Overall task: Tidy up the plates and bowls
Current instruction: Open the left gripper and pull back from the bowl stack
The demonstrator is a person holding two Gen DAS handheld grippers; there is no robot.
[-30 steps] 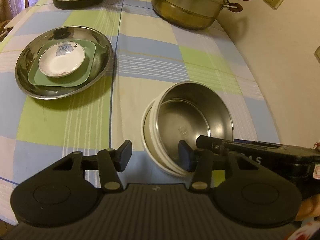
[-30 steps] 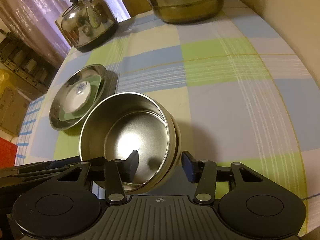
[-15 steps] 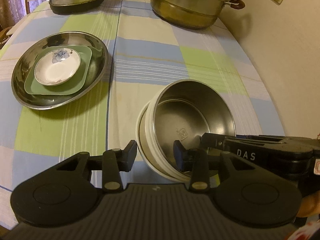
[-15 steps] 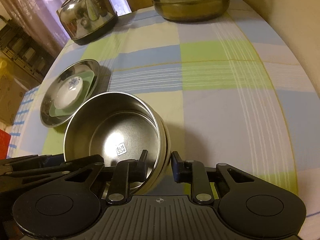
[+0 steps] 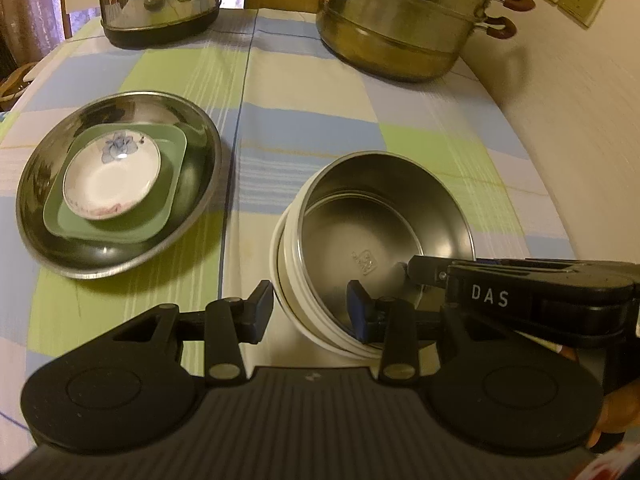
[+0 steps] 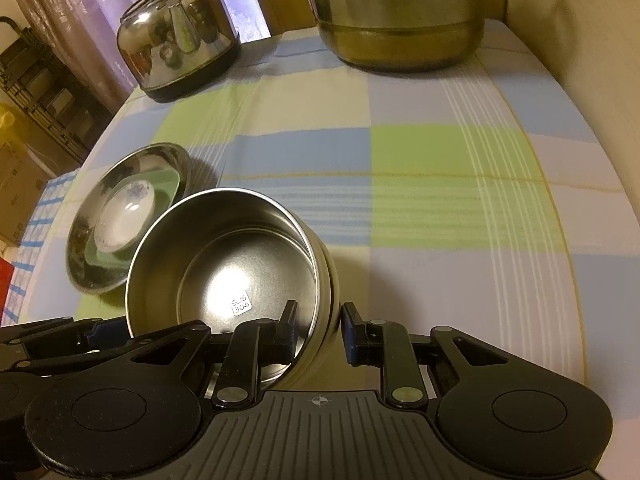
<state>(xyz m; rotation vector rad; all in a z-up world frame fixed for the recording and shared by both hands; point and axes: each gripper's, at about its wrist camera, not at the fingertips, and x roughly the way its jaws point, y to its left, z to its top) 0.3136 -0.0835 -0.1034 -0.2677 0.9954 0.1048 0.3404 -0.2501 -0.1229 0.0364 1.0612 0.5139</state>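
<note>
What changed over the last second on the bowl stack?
Both grippers closed onto the bowl stack: the left gripper pinches its near rim, the right gripper the opposite rim. The stack now tilts between them. The plate stack, kettle and steamer pot stayed put.

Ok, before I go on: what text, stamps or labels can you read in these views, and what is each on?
"DAS": white letters on the right gripper body, left wrist view.
"SUS 304": small sticker on the steel bowl floor.
Embossed stamp on the bowl floor, left wrist view: too faint to read.
Nothing else legible.
</note>
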